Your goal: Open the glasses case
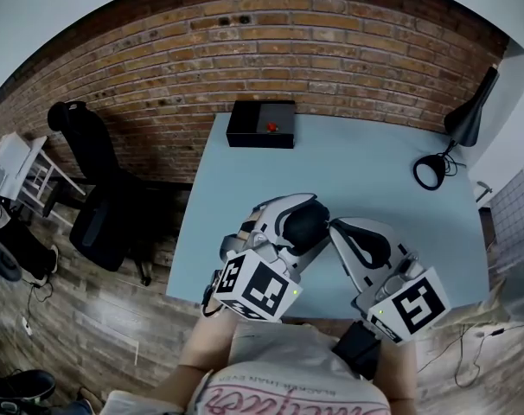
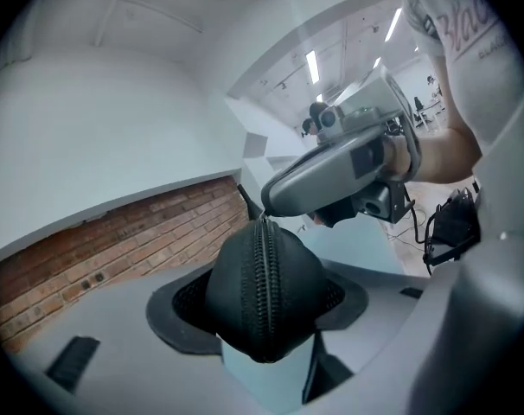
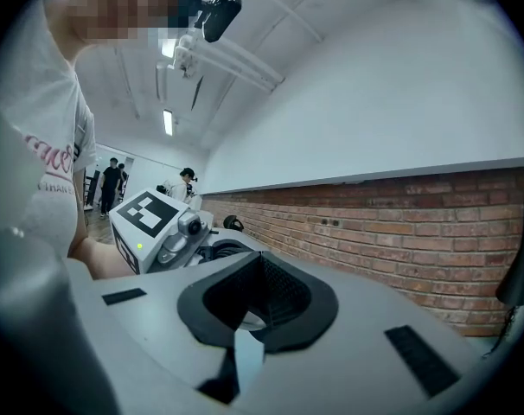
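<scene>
- The left gripper point(image 1: 298, 216) is held above the near edge of the table point(image 1: 374, 175), angled slightly down and toward the right gripper.
- Its jaws stand wide, clamped on the two sides of the black glasses case point(image 2: 264, 294), which hangs in the air between the pads with one rounded end toward the camera.
- The zip point(image 2: 263, 271) runs up the middle of that end and looks fully closed.
- The right gripper point(image 1: 335, 228) comes in level from the other side, jaws pressed together. Their tip meets the top end of the zip; whether they pinch the pull I cannot tell.
- The two marker cubes sit close to the person's white shirt point(image 1: 288, 379).
- The table is pale blue. A black box point(image 1: 261, 124) with a red button point(image 1: 271, 128) sits at its far edge, and a black desk lamp point(image 1: 456, 137) is at the far right corner.
- A brick wall point(image 1: 288, 50) runs behind the table. A black office chair point(image 1: 98, 206) stands on the wooden floor point(image 1: 89, 318) to the left.
</scene>
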A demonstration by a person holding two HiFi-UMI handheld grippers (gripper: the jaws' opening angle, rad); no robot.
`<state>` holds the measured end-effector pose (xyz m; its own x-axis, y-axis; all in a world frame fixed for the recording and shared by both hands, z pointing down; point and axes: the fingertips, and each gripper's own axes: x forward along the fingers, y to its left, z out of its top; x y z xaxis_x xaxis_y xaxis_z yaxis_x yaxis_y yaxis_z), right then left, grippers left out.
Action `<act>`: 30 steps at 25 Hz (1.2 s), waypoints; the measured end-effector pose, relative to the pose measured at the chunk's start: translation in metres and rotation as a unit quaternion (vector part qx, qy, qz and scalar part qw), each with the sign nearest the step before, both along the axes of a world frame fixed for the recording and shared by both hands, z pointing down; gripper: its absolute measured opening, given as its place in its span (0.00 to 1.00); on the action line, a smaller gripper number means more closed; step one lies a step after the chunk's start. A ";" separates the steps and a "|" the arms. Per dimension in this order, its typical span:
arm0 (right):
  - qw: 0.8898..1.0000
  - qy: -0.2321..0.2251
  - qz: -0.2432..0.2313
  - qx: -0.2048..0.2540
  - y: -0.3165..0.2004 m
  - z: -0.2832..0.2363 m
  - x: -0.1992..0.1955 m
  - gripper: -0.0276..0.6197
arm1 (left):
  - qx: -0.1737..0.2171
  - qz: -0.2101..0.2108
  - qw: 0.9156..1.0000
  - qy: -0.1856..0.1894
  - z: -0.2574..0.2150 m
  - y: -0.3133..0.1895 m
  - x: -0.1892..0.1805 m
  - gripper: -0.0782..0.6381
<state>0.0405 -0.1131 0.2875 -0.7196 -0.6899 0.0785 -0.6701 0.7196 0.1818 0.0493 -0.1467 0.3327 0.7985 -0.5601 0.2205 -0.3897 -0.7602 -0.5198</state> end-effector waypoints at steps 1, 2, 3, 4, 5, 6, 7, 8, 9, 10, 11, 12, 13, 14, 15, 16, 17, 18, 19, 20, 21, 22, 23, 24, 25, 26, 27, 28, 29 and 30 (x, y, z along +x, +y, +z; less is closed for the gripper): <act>1.000 -0.003 0.001 -0.002 -0.001 0.000 0.001 0.07 | -0.001 0.007 1.000 0.006 -0.001 0.001 0.000 0.48; 1.000 -0.007 0.002 -0.005 -0.002 0.001 0.003 0.07 | -0.001 0.012 1.000 0.011 -0.003 0.002 0.000 0.48; 1.000 -0.010 0.003 -0.008 -0.003 0.002 0.004 0.07 | -0.001 0.017 1.000 0.016 -0.004 0.004 -0.001 0.48; 1.000 -0.013 0.005 -0.011 -0.005 0.003 0.005 0.07 | -0.001 0.021 1.000 0.020 -0.005 0.005 -0.001 0.48; 1.000 -0.015 0.008 -0.014 -0.006 0.005 0.007 0.07 | 0.000 0.025 0.999 0.026 -0.007 0.006 -0.002 0.48; 1.000 -0.016 0.012 -0.017 -0.008 0.007 0.009 0.07 | -0.002 0.030 0.999 0.033 -0.009 0.008 -0.003 0.48; 1.000 -0.018 0.016 -0.021 -0.011 0.009 0.011 0.07 | -0.004 0.034 0.999 0.040 -0.012 0.009 -0.003 0.48; 0.999 -0.020 0.019 -0.024 -0.013 0.011 0.013 0.07 | -0.007 0.039 0.998 0.047 -0.015 0.010 -0.003 0.48; 0.999 -0.022 0.022 -0.028 -0.015 0.012 0.015 0.07 | -0.010 0.042 0.998 0.052 -0.017 0.011 -0.004 0.48; 0.999 -0.023 0.025 -0.032 -0.018 0.014 0.017 0.07 | -0.014 0.045 0.997 0.057 -0.019 0.011 -0.005 0.48; 0.999 -0.024 0.029 -0.036 -0.020 0.016 0.018 0.07 | -0.017 0.047 0.997 0.062 -0.020 0.012 -0.005 0.48; 0.998 -0.024 0.032 -0.040 -0.022 0.018 0.019 0.07 | -0.019 0.049 0.996 0.068 -0.022 0.012 -0.006 0.48; 0.998 -0.023 0.036 -0.043 -0.024 0.020 0.020 0.07 | -0.020 0.053 0.996 0.076 -0.024 0.012 -0.007 0.48; 0.998 -0.022 0.040 -0.045 -0.026 0.023 0.021 0.07 | -0.019 0.057 0.995 0.085 -0.026 0.012 -0.007 0.48; 0.998 -0.021 0.044 -0.047 -0.027 0.025 0.022 0.07 | -0.019 0.060 0.994 0.093 -0.028 0.013 -0.008 0.48; 0.997 -0.019 0.047 -0.049 -0.029 0.027 0.023 0.07 | -0.020 0.063 0.993 0.100 -0.030 0.013 -0.008 0.48; 0.997 -0.018 0.050 -0.052 -0.031 0.030 0.024 0.07 | -0.021 0.064 0.992 0.107 -0.031 0.013 -0.009 0.48; 0.997 -0.019 0.053 -0.054 -0.032 0.031 0.026 0.07 | -0.023 0.066 0.991 0.114 -0.033 0.013 -0.009 0.48; 0.997 -0.020 0.055 -0.057 -0.034 0.033 0.027 0.07 | -0.023 0.069 0.990 0.121 -0.036 0.014 -0.010 0.48; 0.996 -0.021 0.058 -0.060 -0.035 0.035 0.029 0.07 | -0.024 0.073 0.989 0.128 -0.039 0.014 -0.010 0.48; 0.996 -0.022 0.061 -0.063 -0.037 0.036 0.031 0.07 | -0.024 0.077 0.987 0.137 -0.042 0.015 -0.011 0.48; 0.996 -0.023 0.064 -0.065 -0.038 0.038 0.033 0.07 | -0.027 0.082 0.985 0.150 -0.046 0.016 -0.012 0.48; 0.995 -0.024 0.066 -0.067 -0.039 0.039 0.034 0.07 | -0.034 0.085 0.982 0.167 -0.050 0.017 -0.014 0.48; 0.995 -0.025 0.067 -0.069 -0.040 0.040 0.035 0.07 | -0.045 0.086 0.978 0.185 -0.053 0.017 -0.016 0.48; 0.995 -0.028 0.068 -0.070 -0.040 0.041 0.036 0.07 | -0.057 0.086 0.974 0.200 -0.055 0.017 -0.019 0.48; 0.995 -0.031 0.069 -0.072 -0.040 0.041 0.036 0.07 | -0.067 0.085 0.971 0.211 -0.057 0.016 -0.022 0.48; 0.994 -0.035 0.069 -0.073 -0.041 0.040 0.036 0.07 | -0.073 0.085 0.969 0.219 -0.058 0.016 -0.025 0.48; 0.994 -0.037 0.069 -0.074 -0.041 0.040 0.035 0.07 | -0.076 0.085 0.967 0.225 -0.059 0.016 -0.027 0.48; 0.994 -0.038 0.069 -0.075 -0.041 0.040 0.035 0.07 | -0.078 0.086 0.966 0.232 -0.061 0.016 -0.029 0.48; 0.994 -0.039 0.070 -0.076 -0.041 0.040 0.035 0.07 | -0.080 0.086 0.964 0.238 -0.062 0.016 -0.030 0.48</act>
<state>0.0755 -0.1542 0.3277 -0.6260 -0.7678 0.1366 -0.7731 0.6340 0.0209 0.0188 -0.1309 0.2711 0.9087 -0.3990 -0.1224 -0.4158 -0.8907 -0.1838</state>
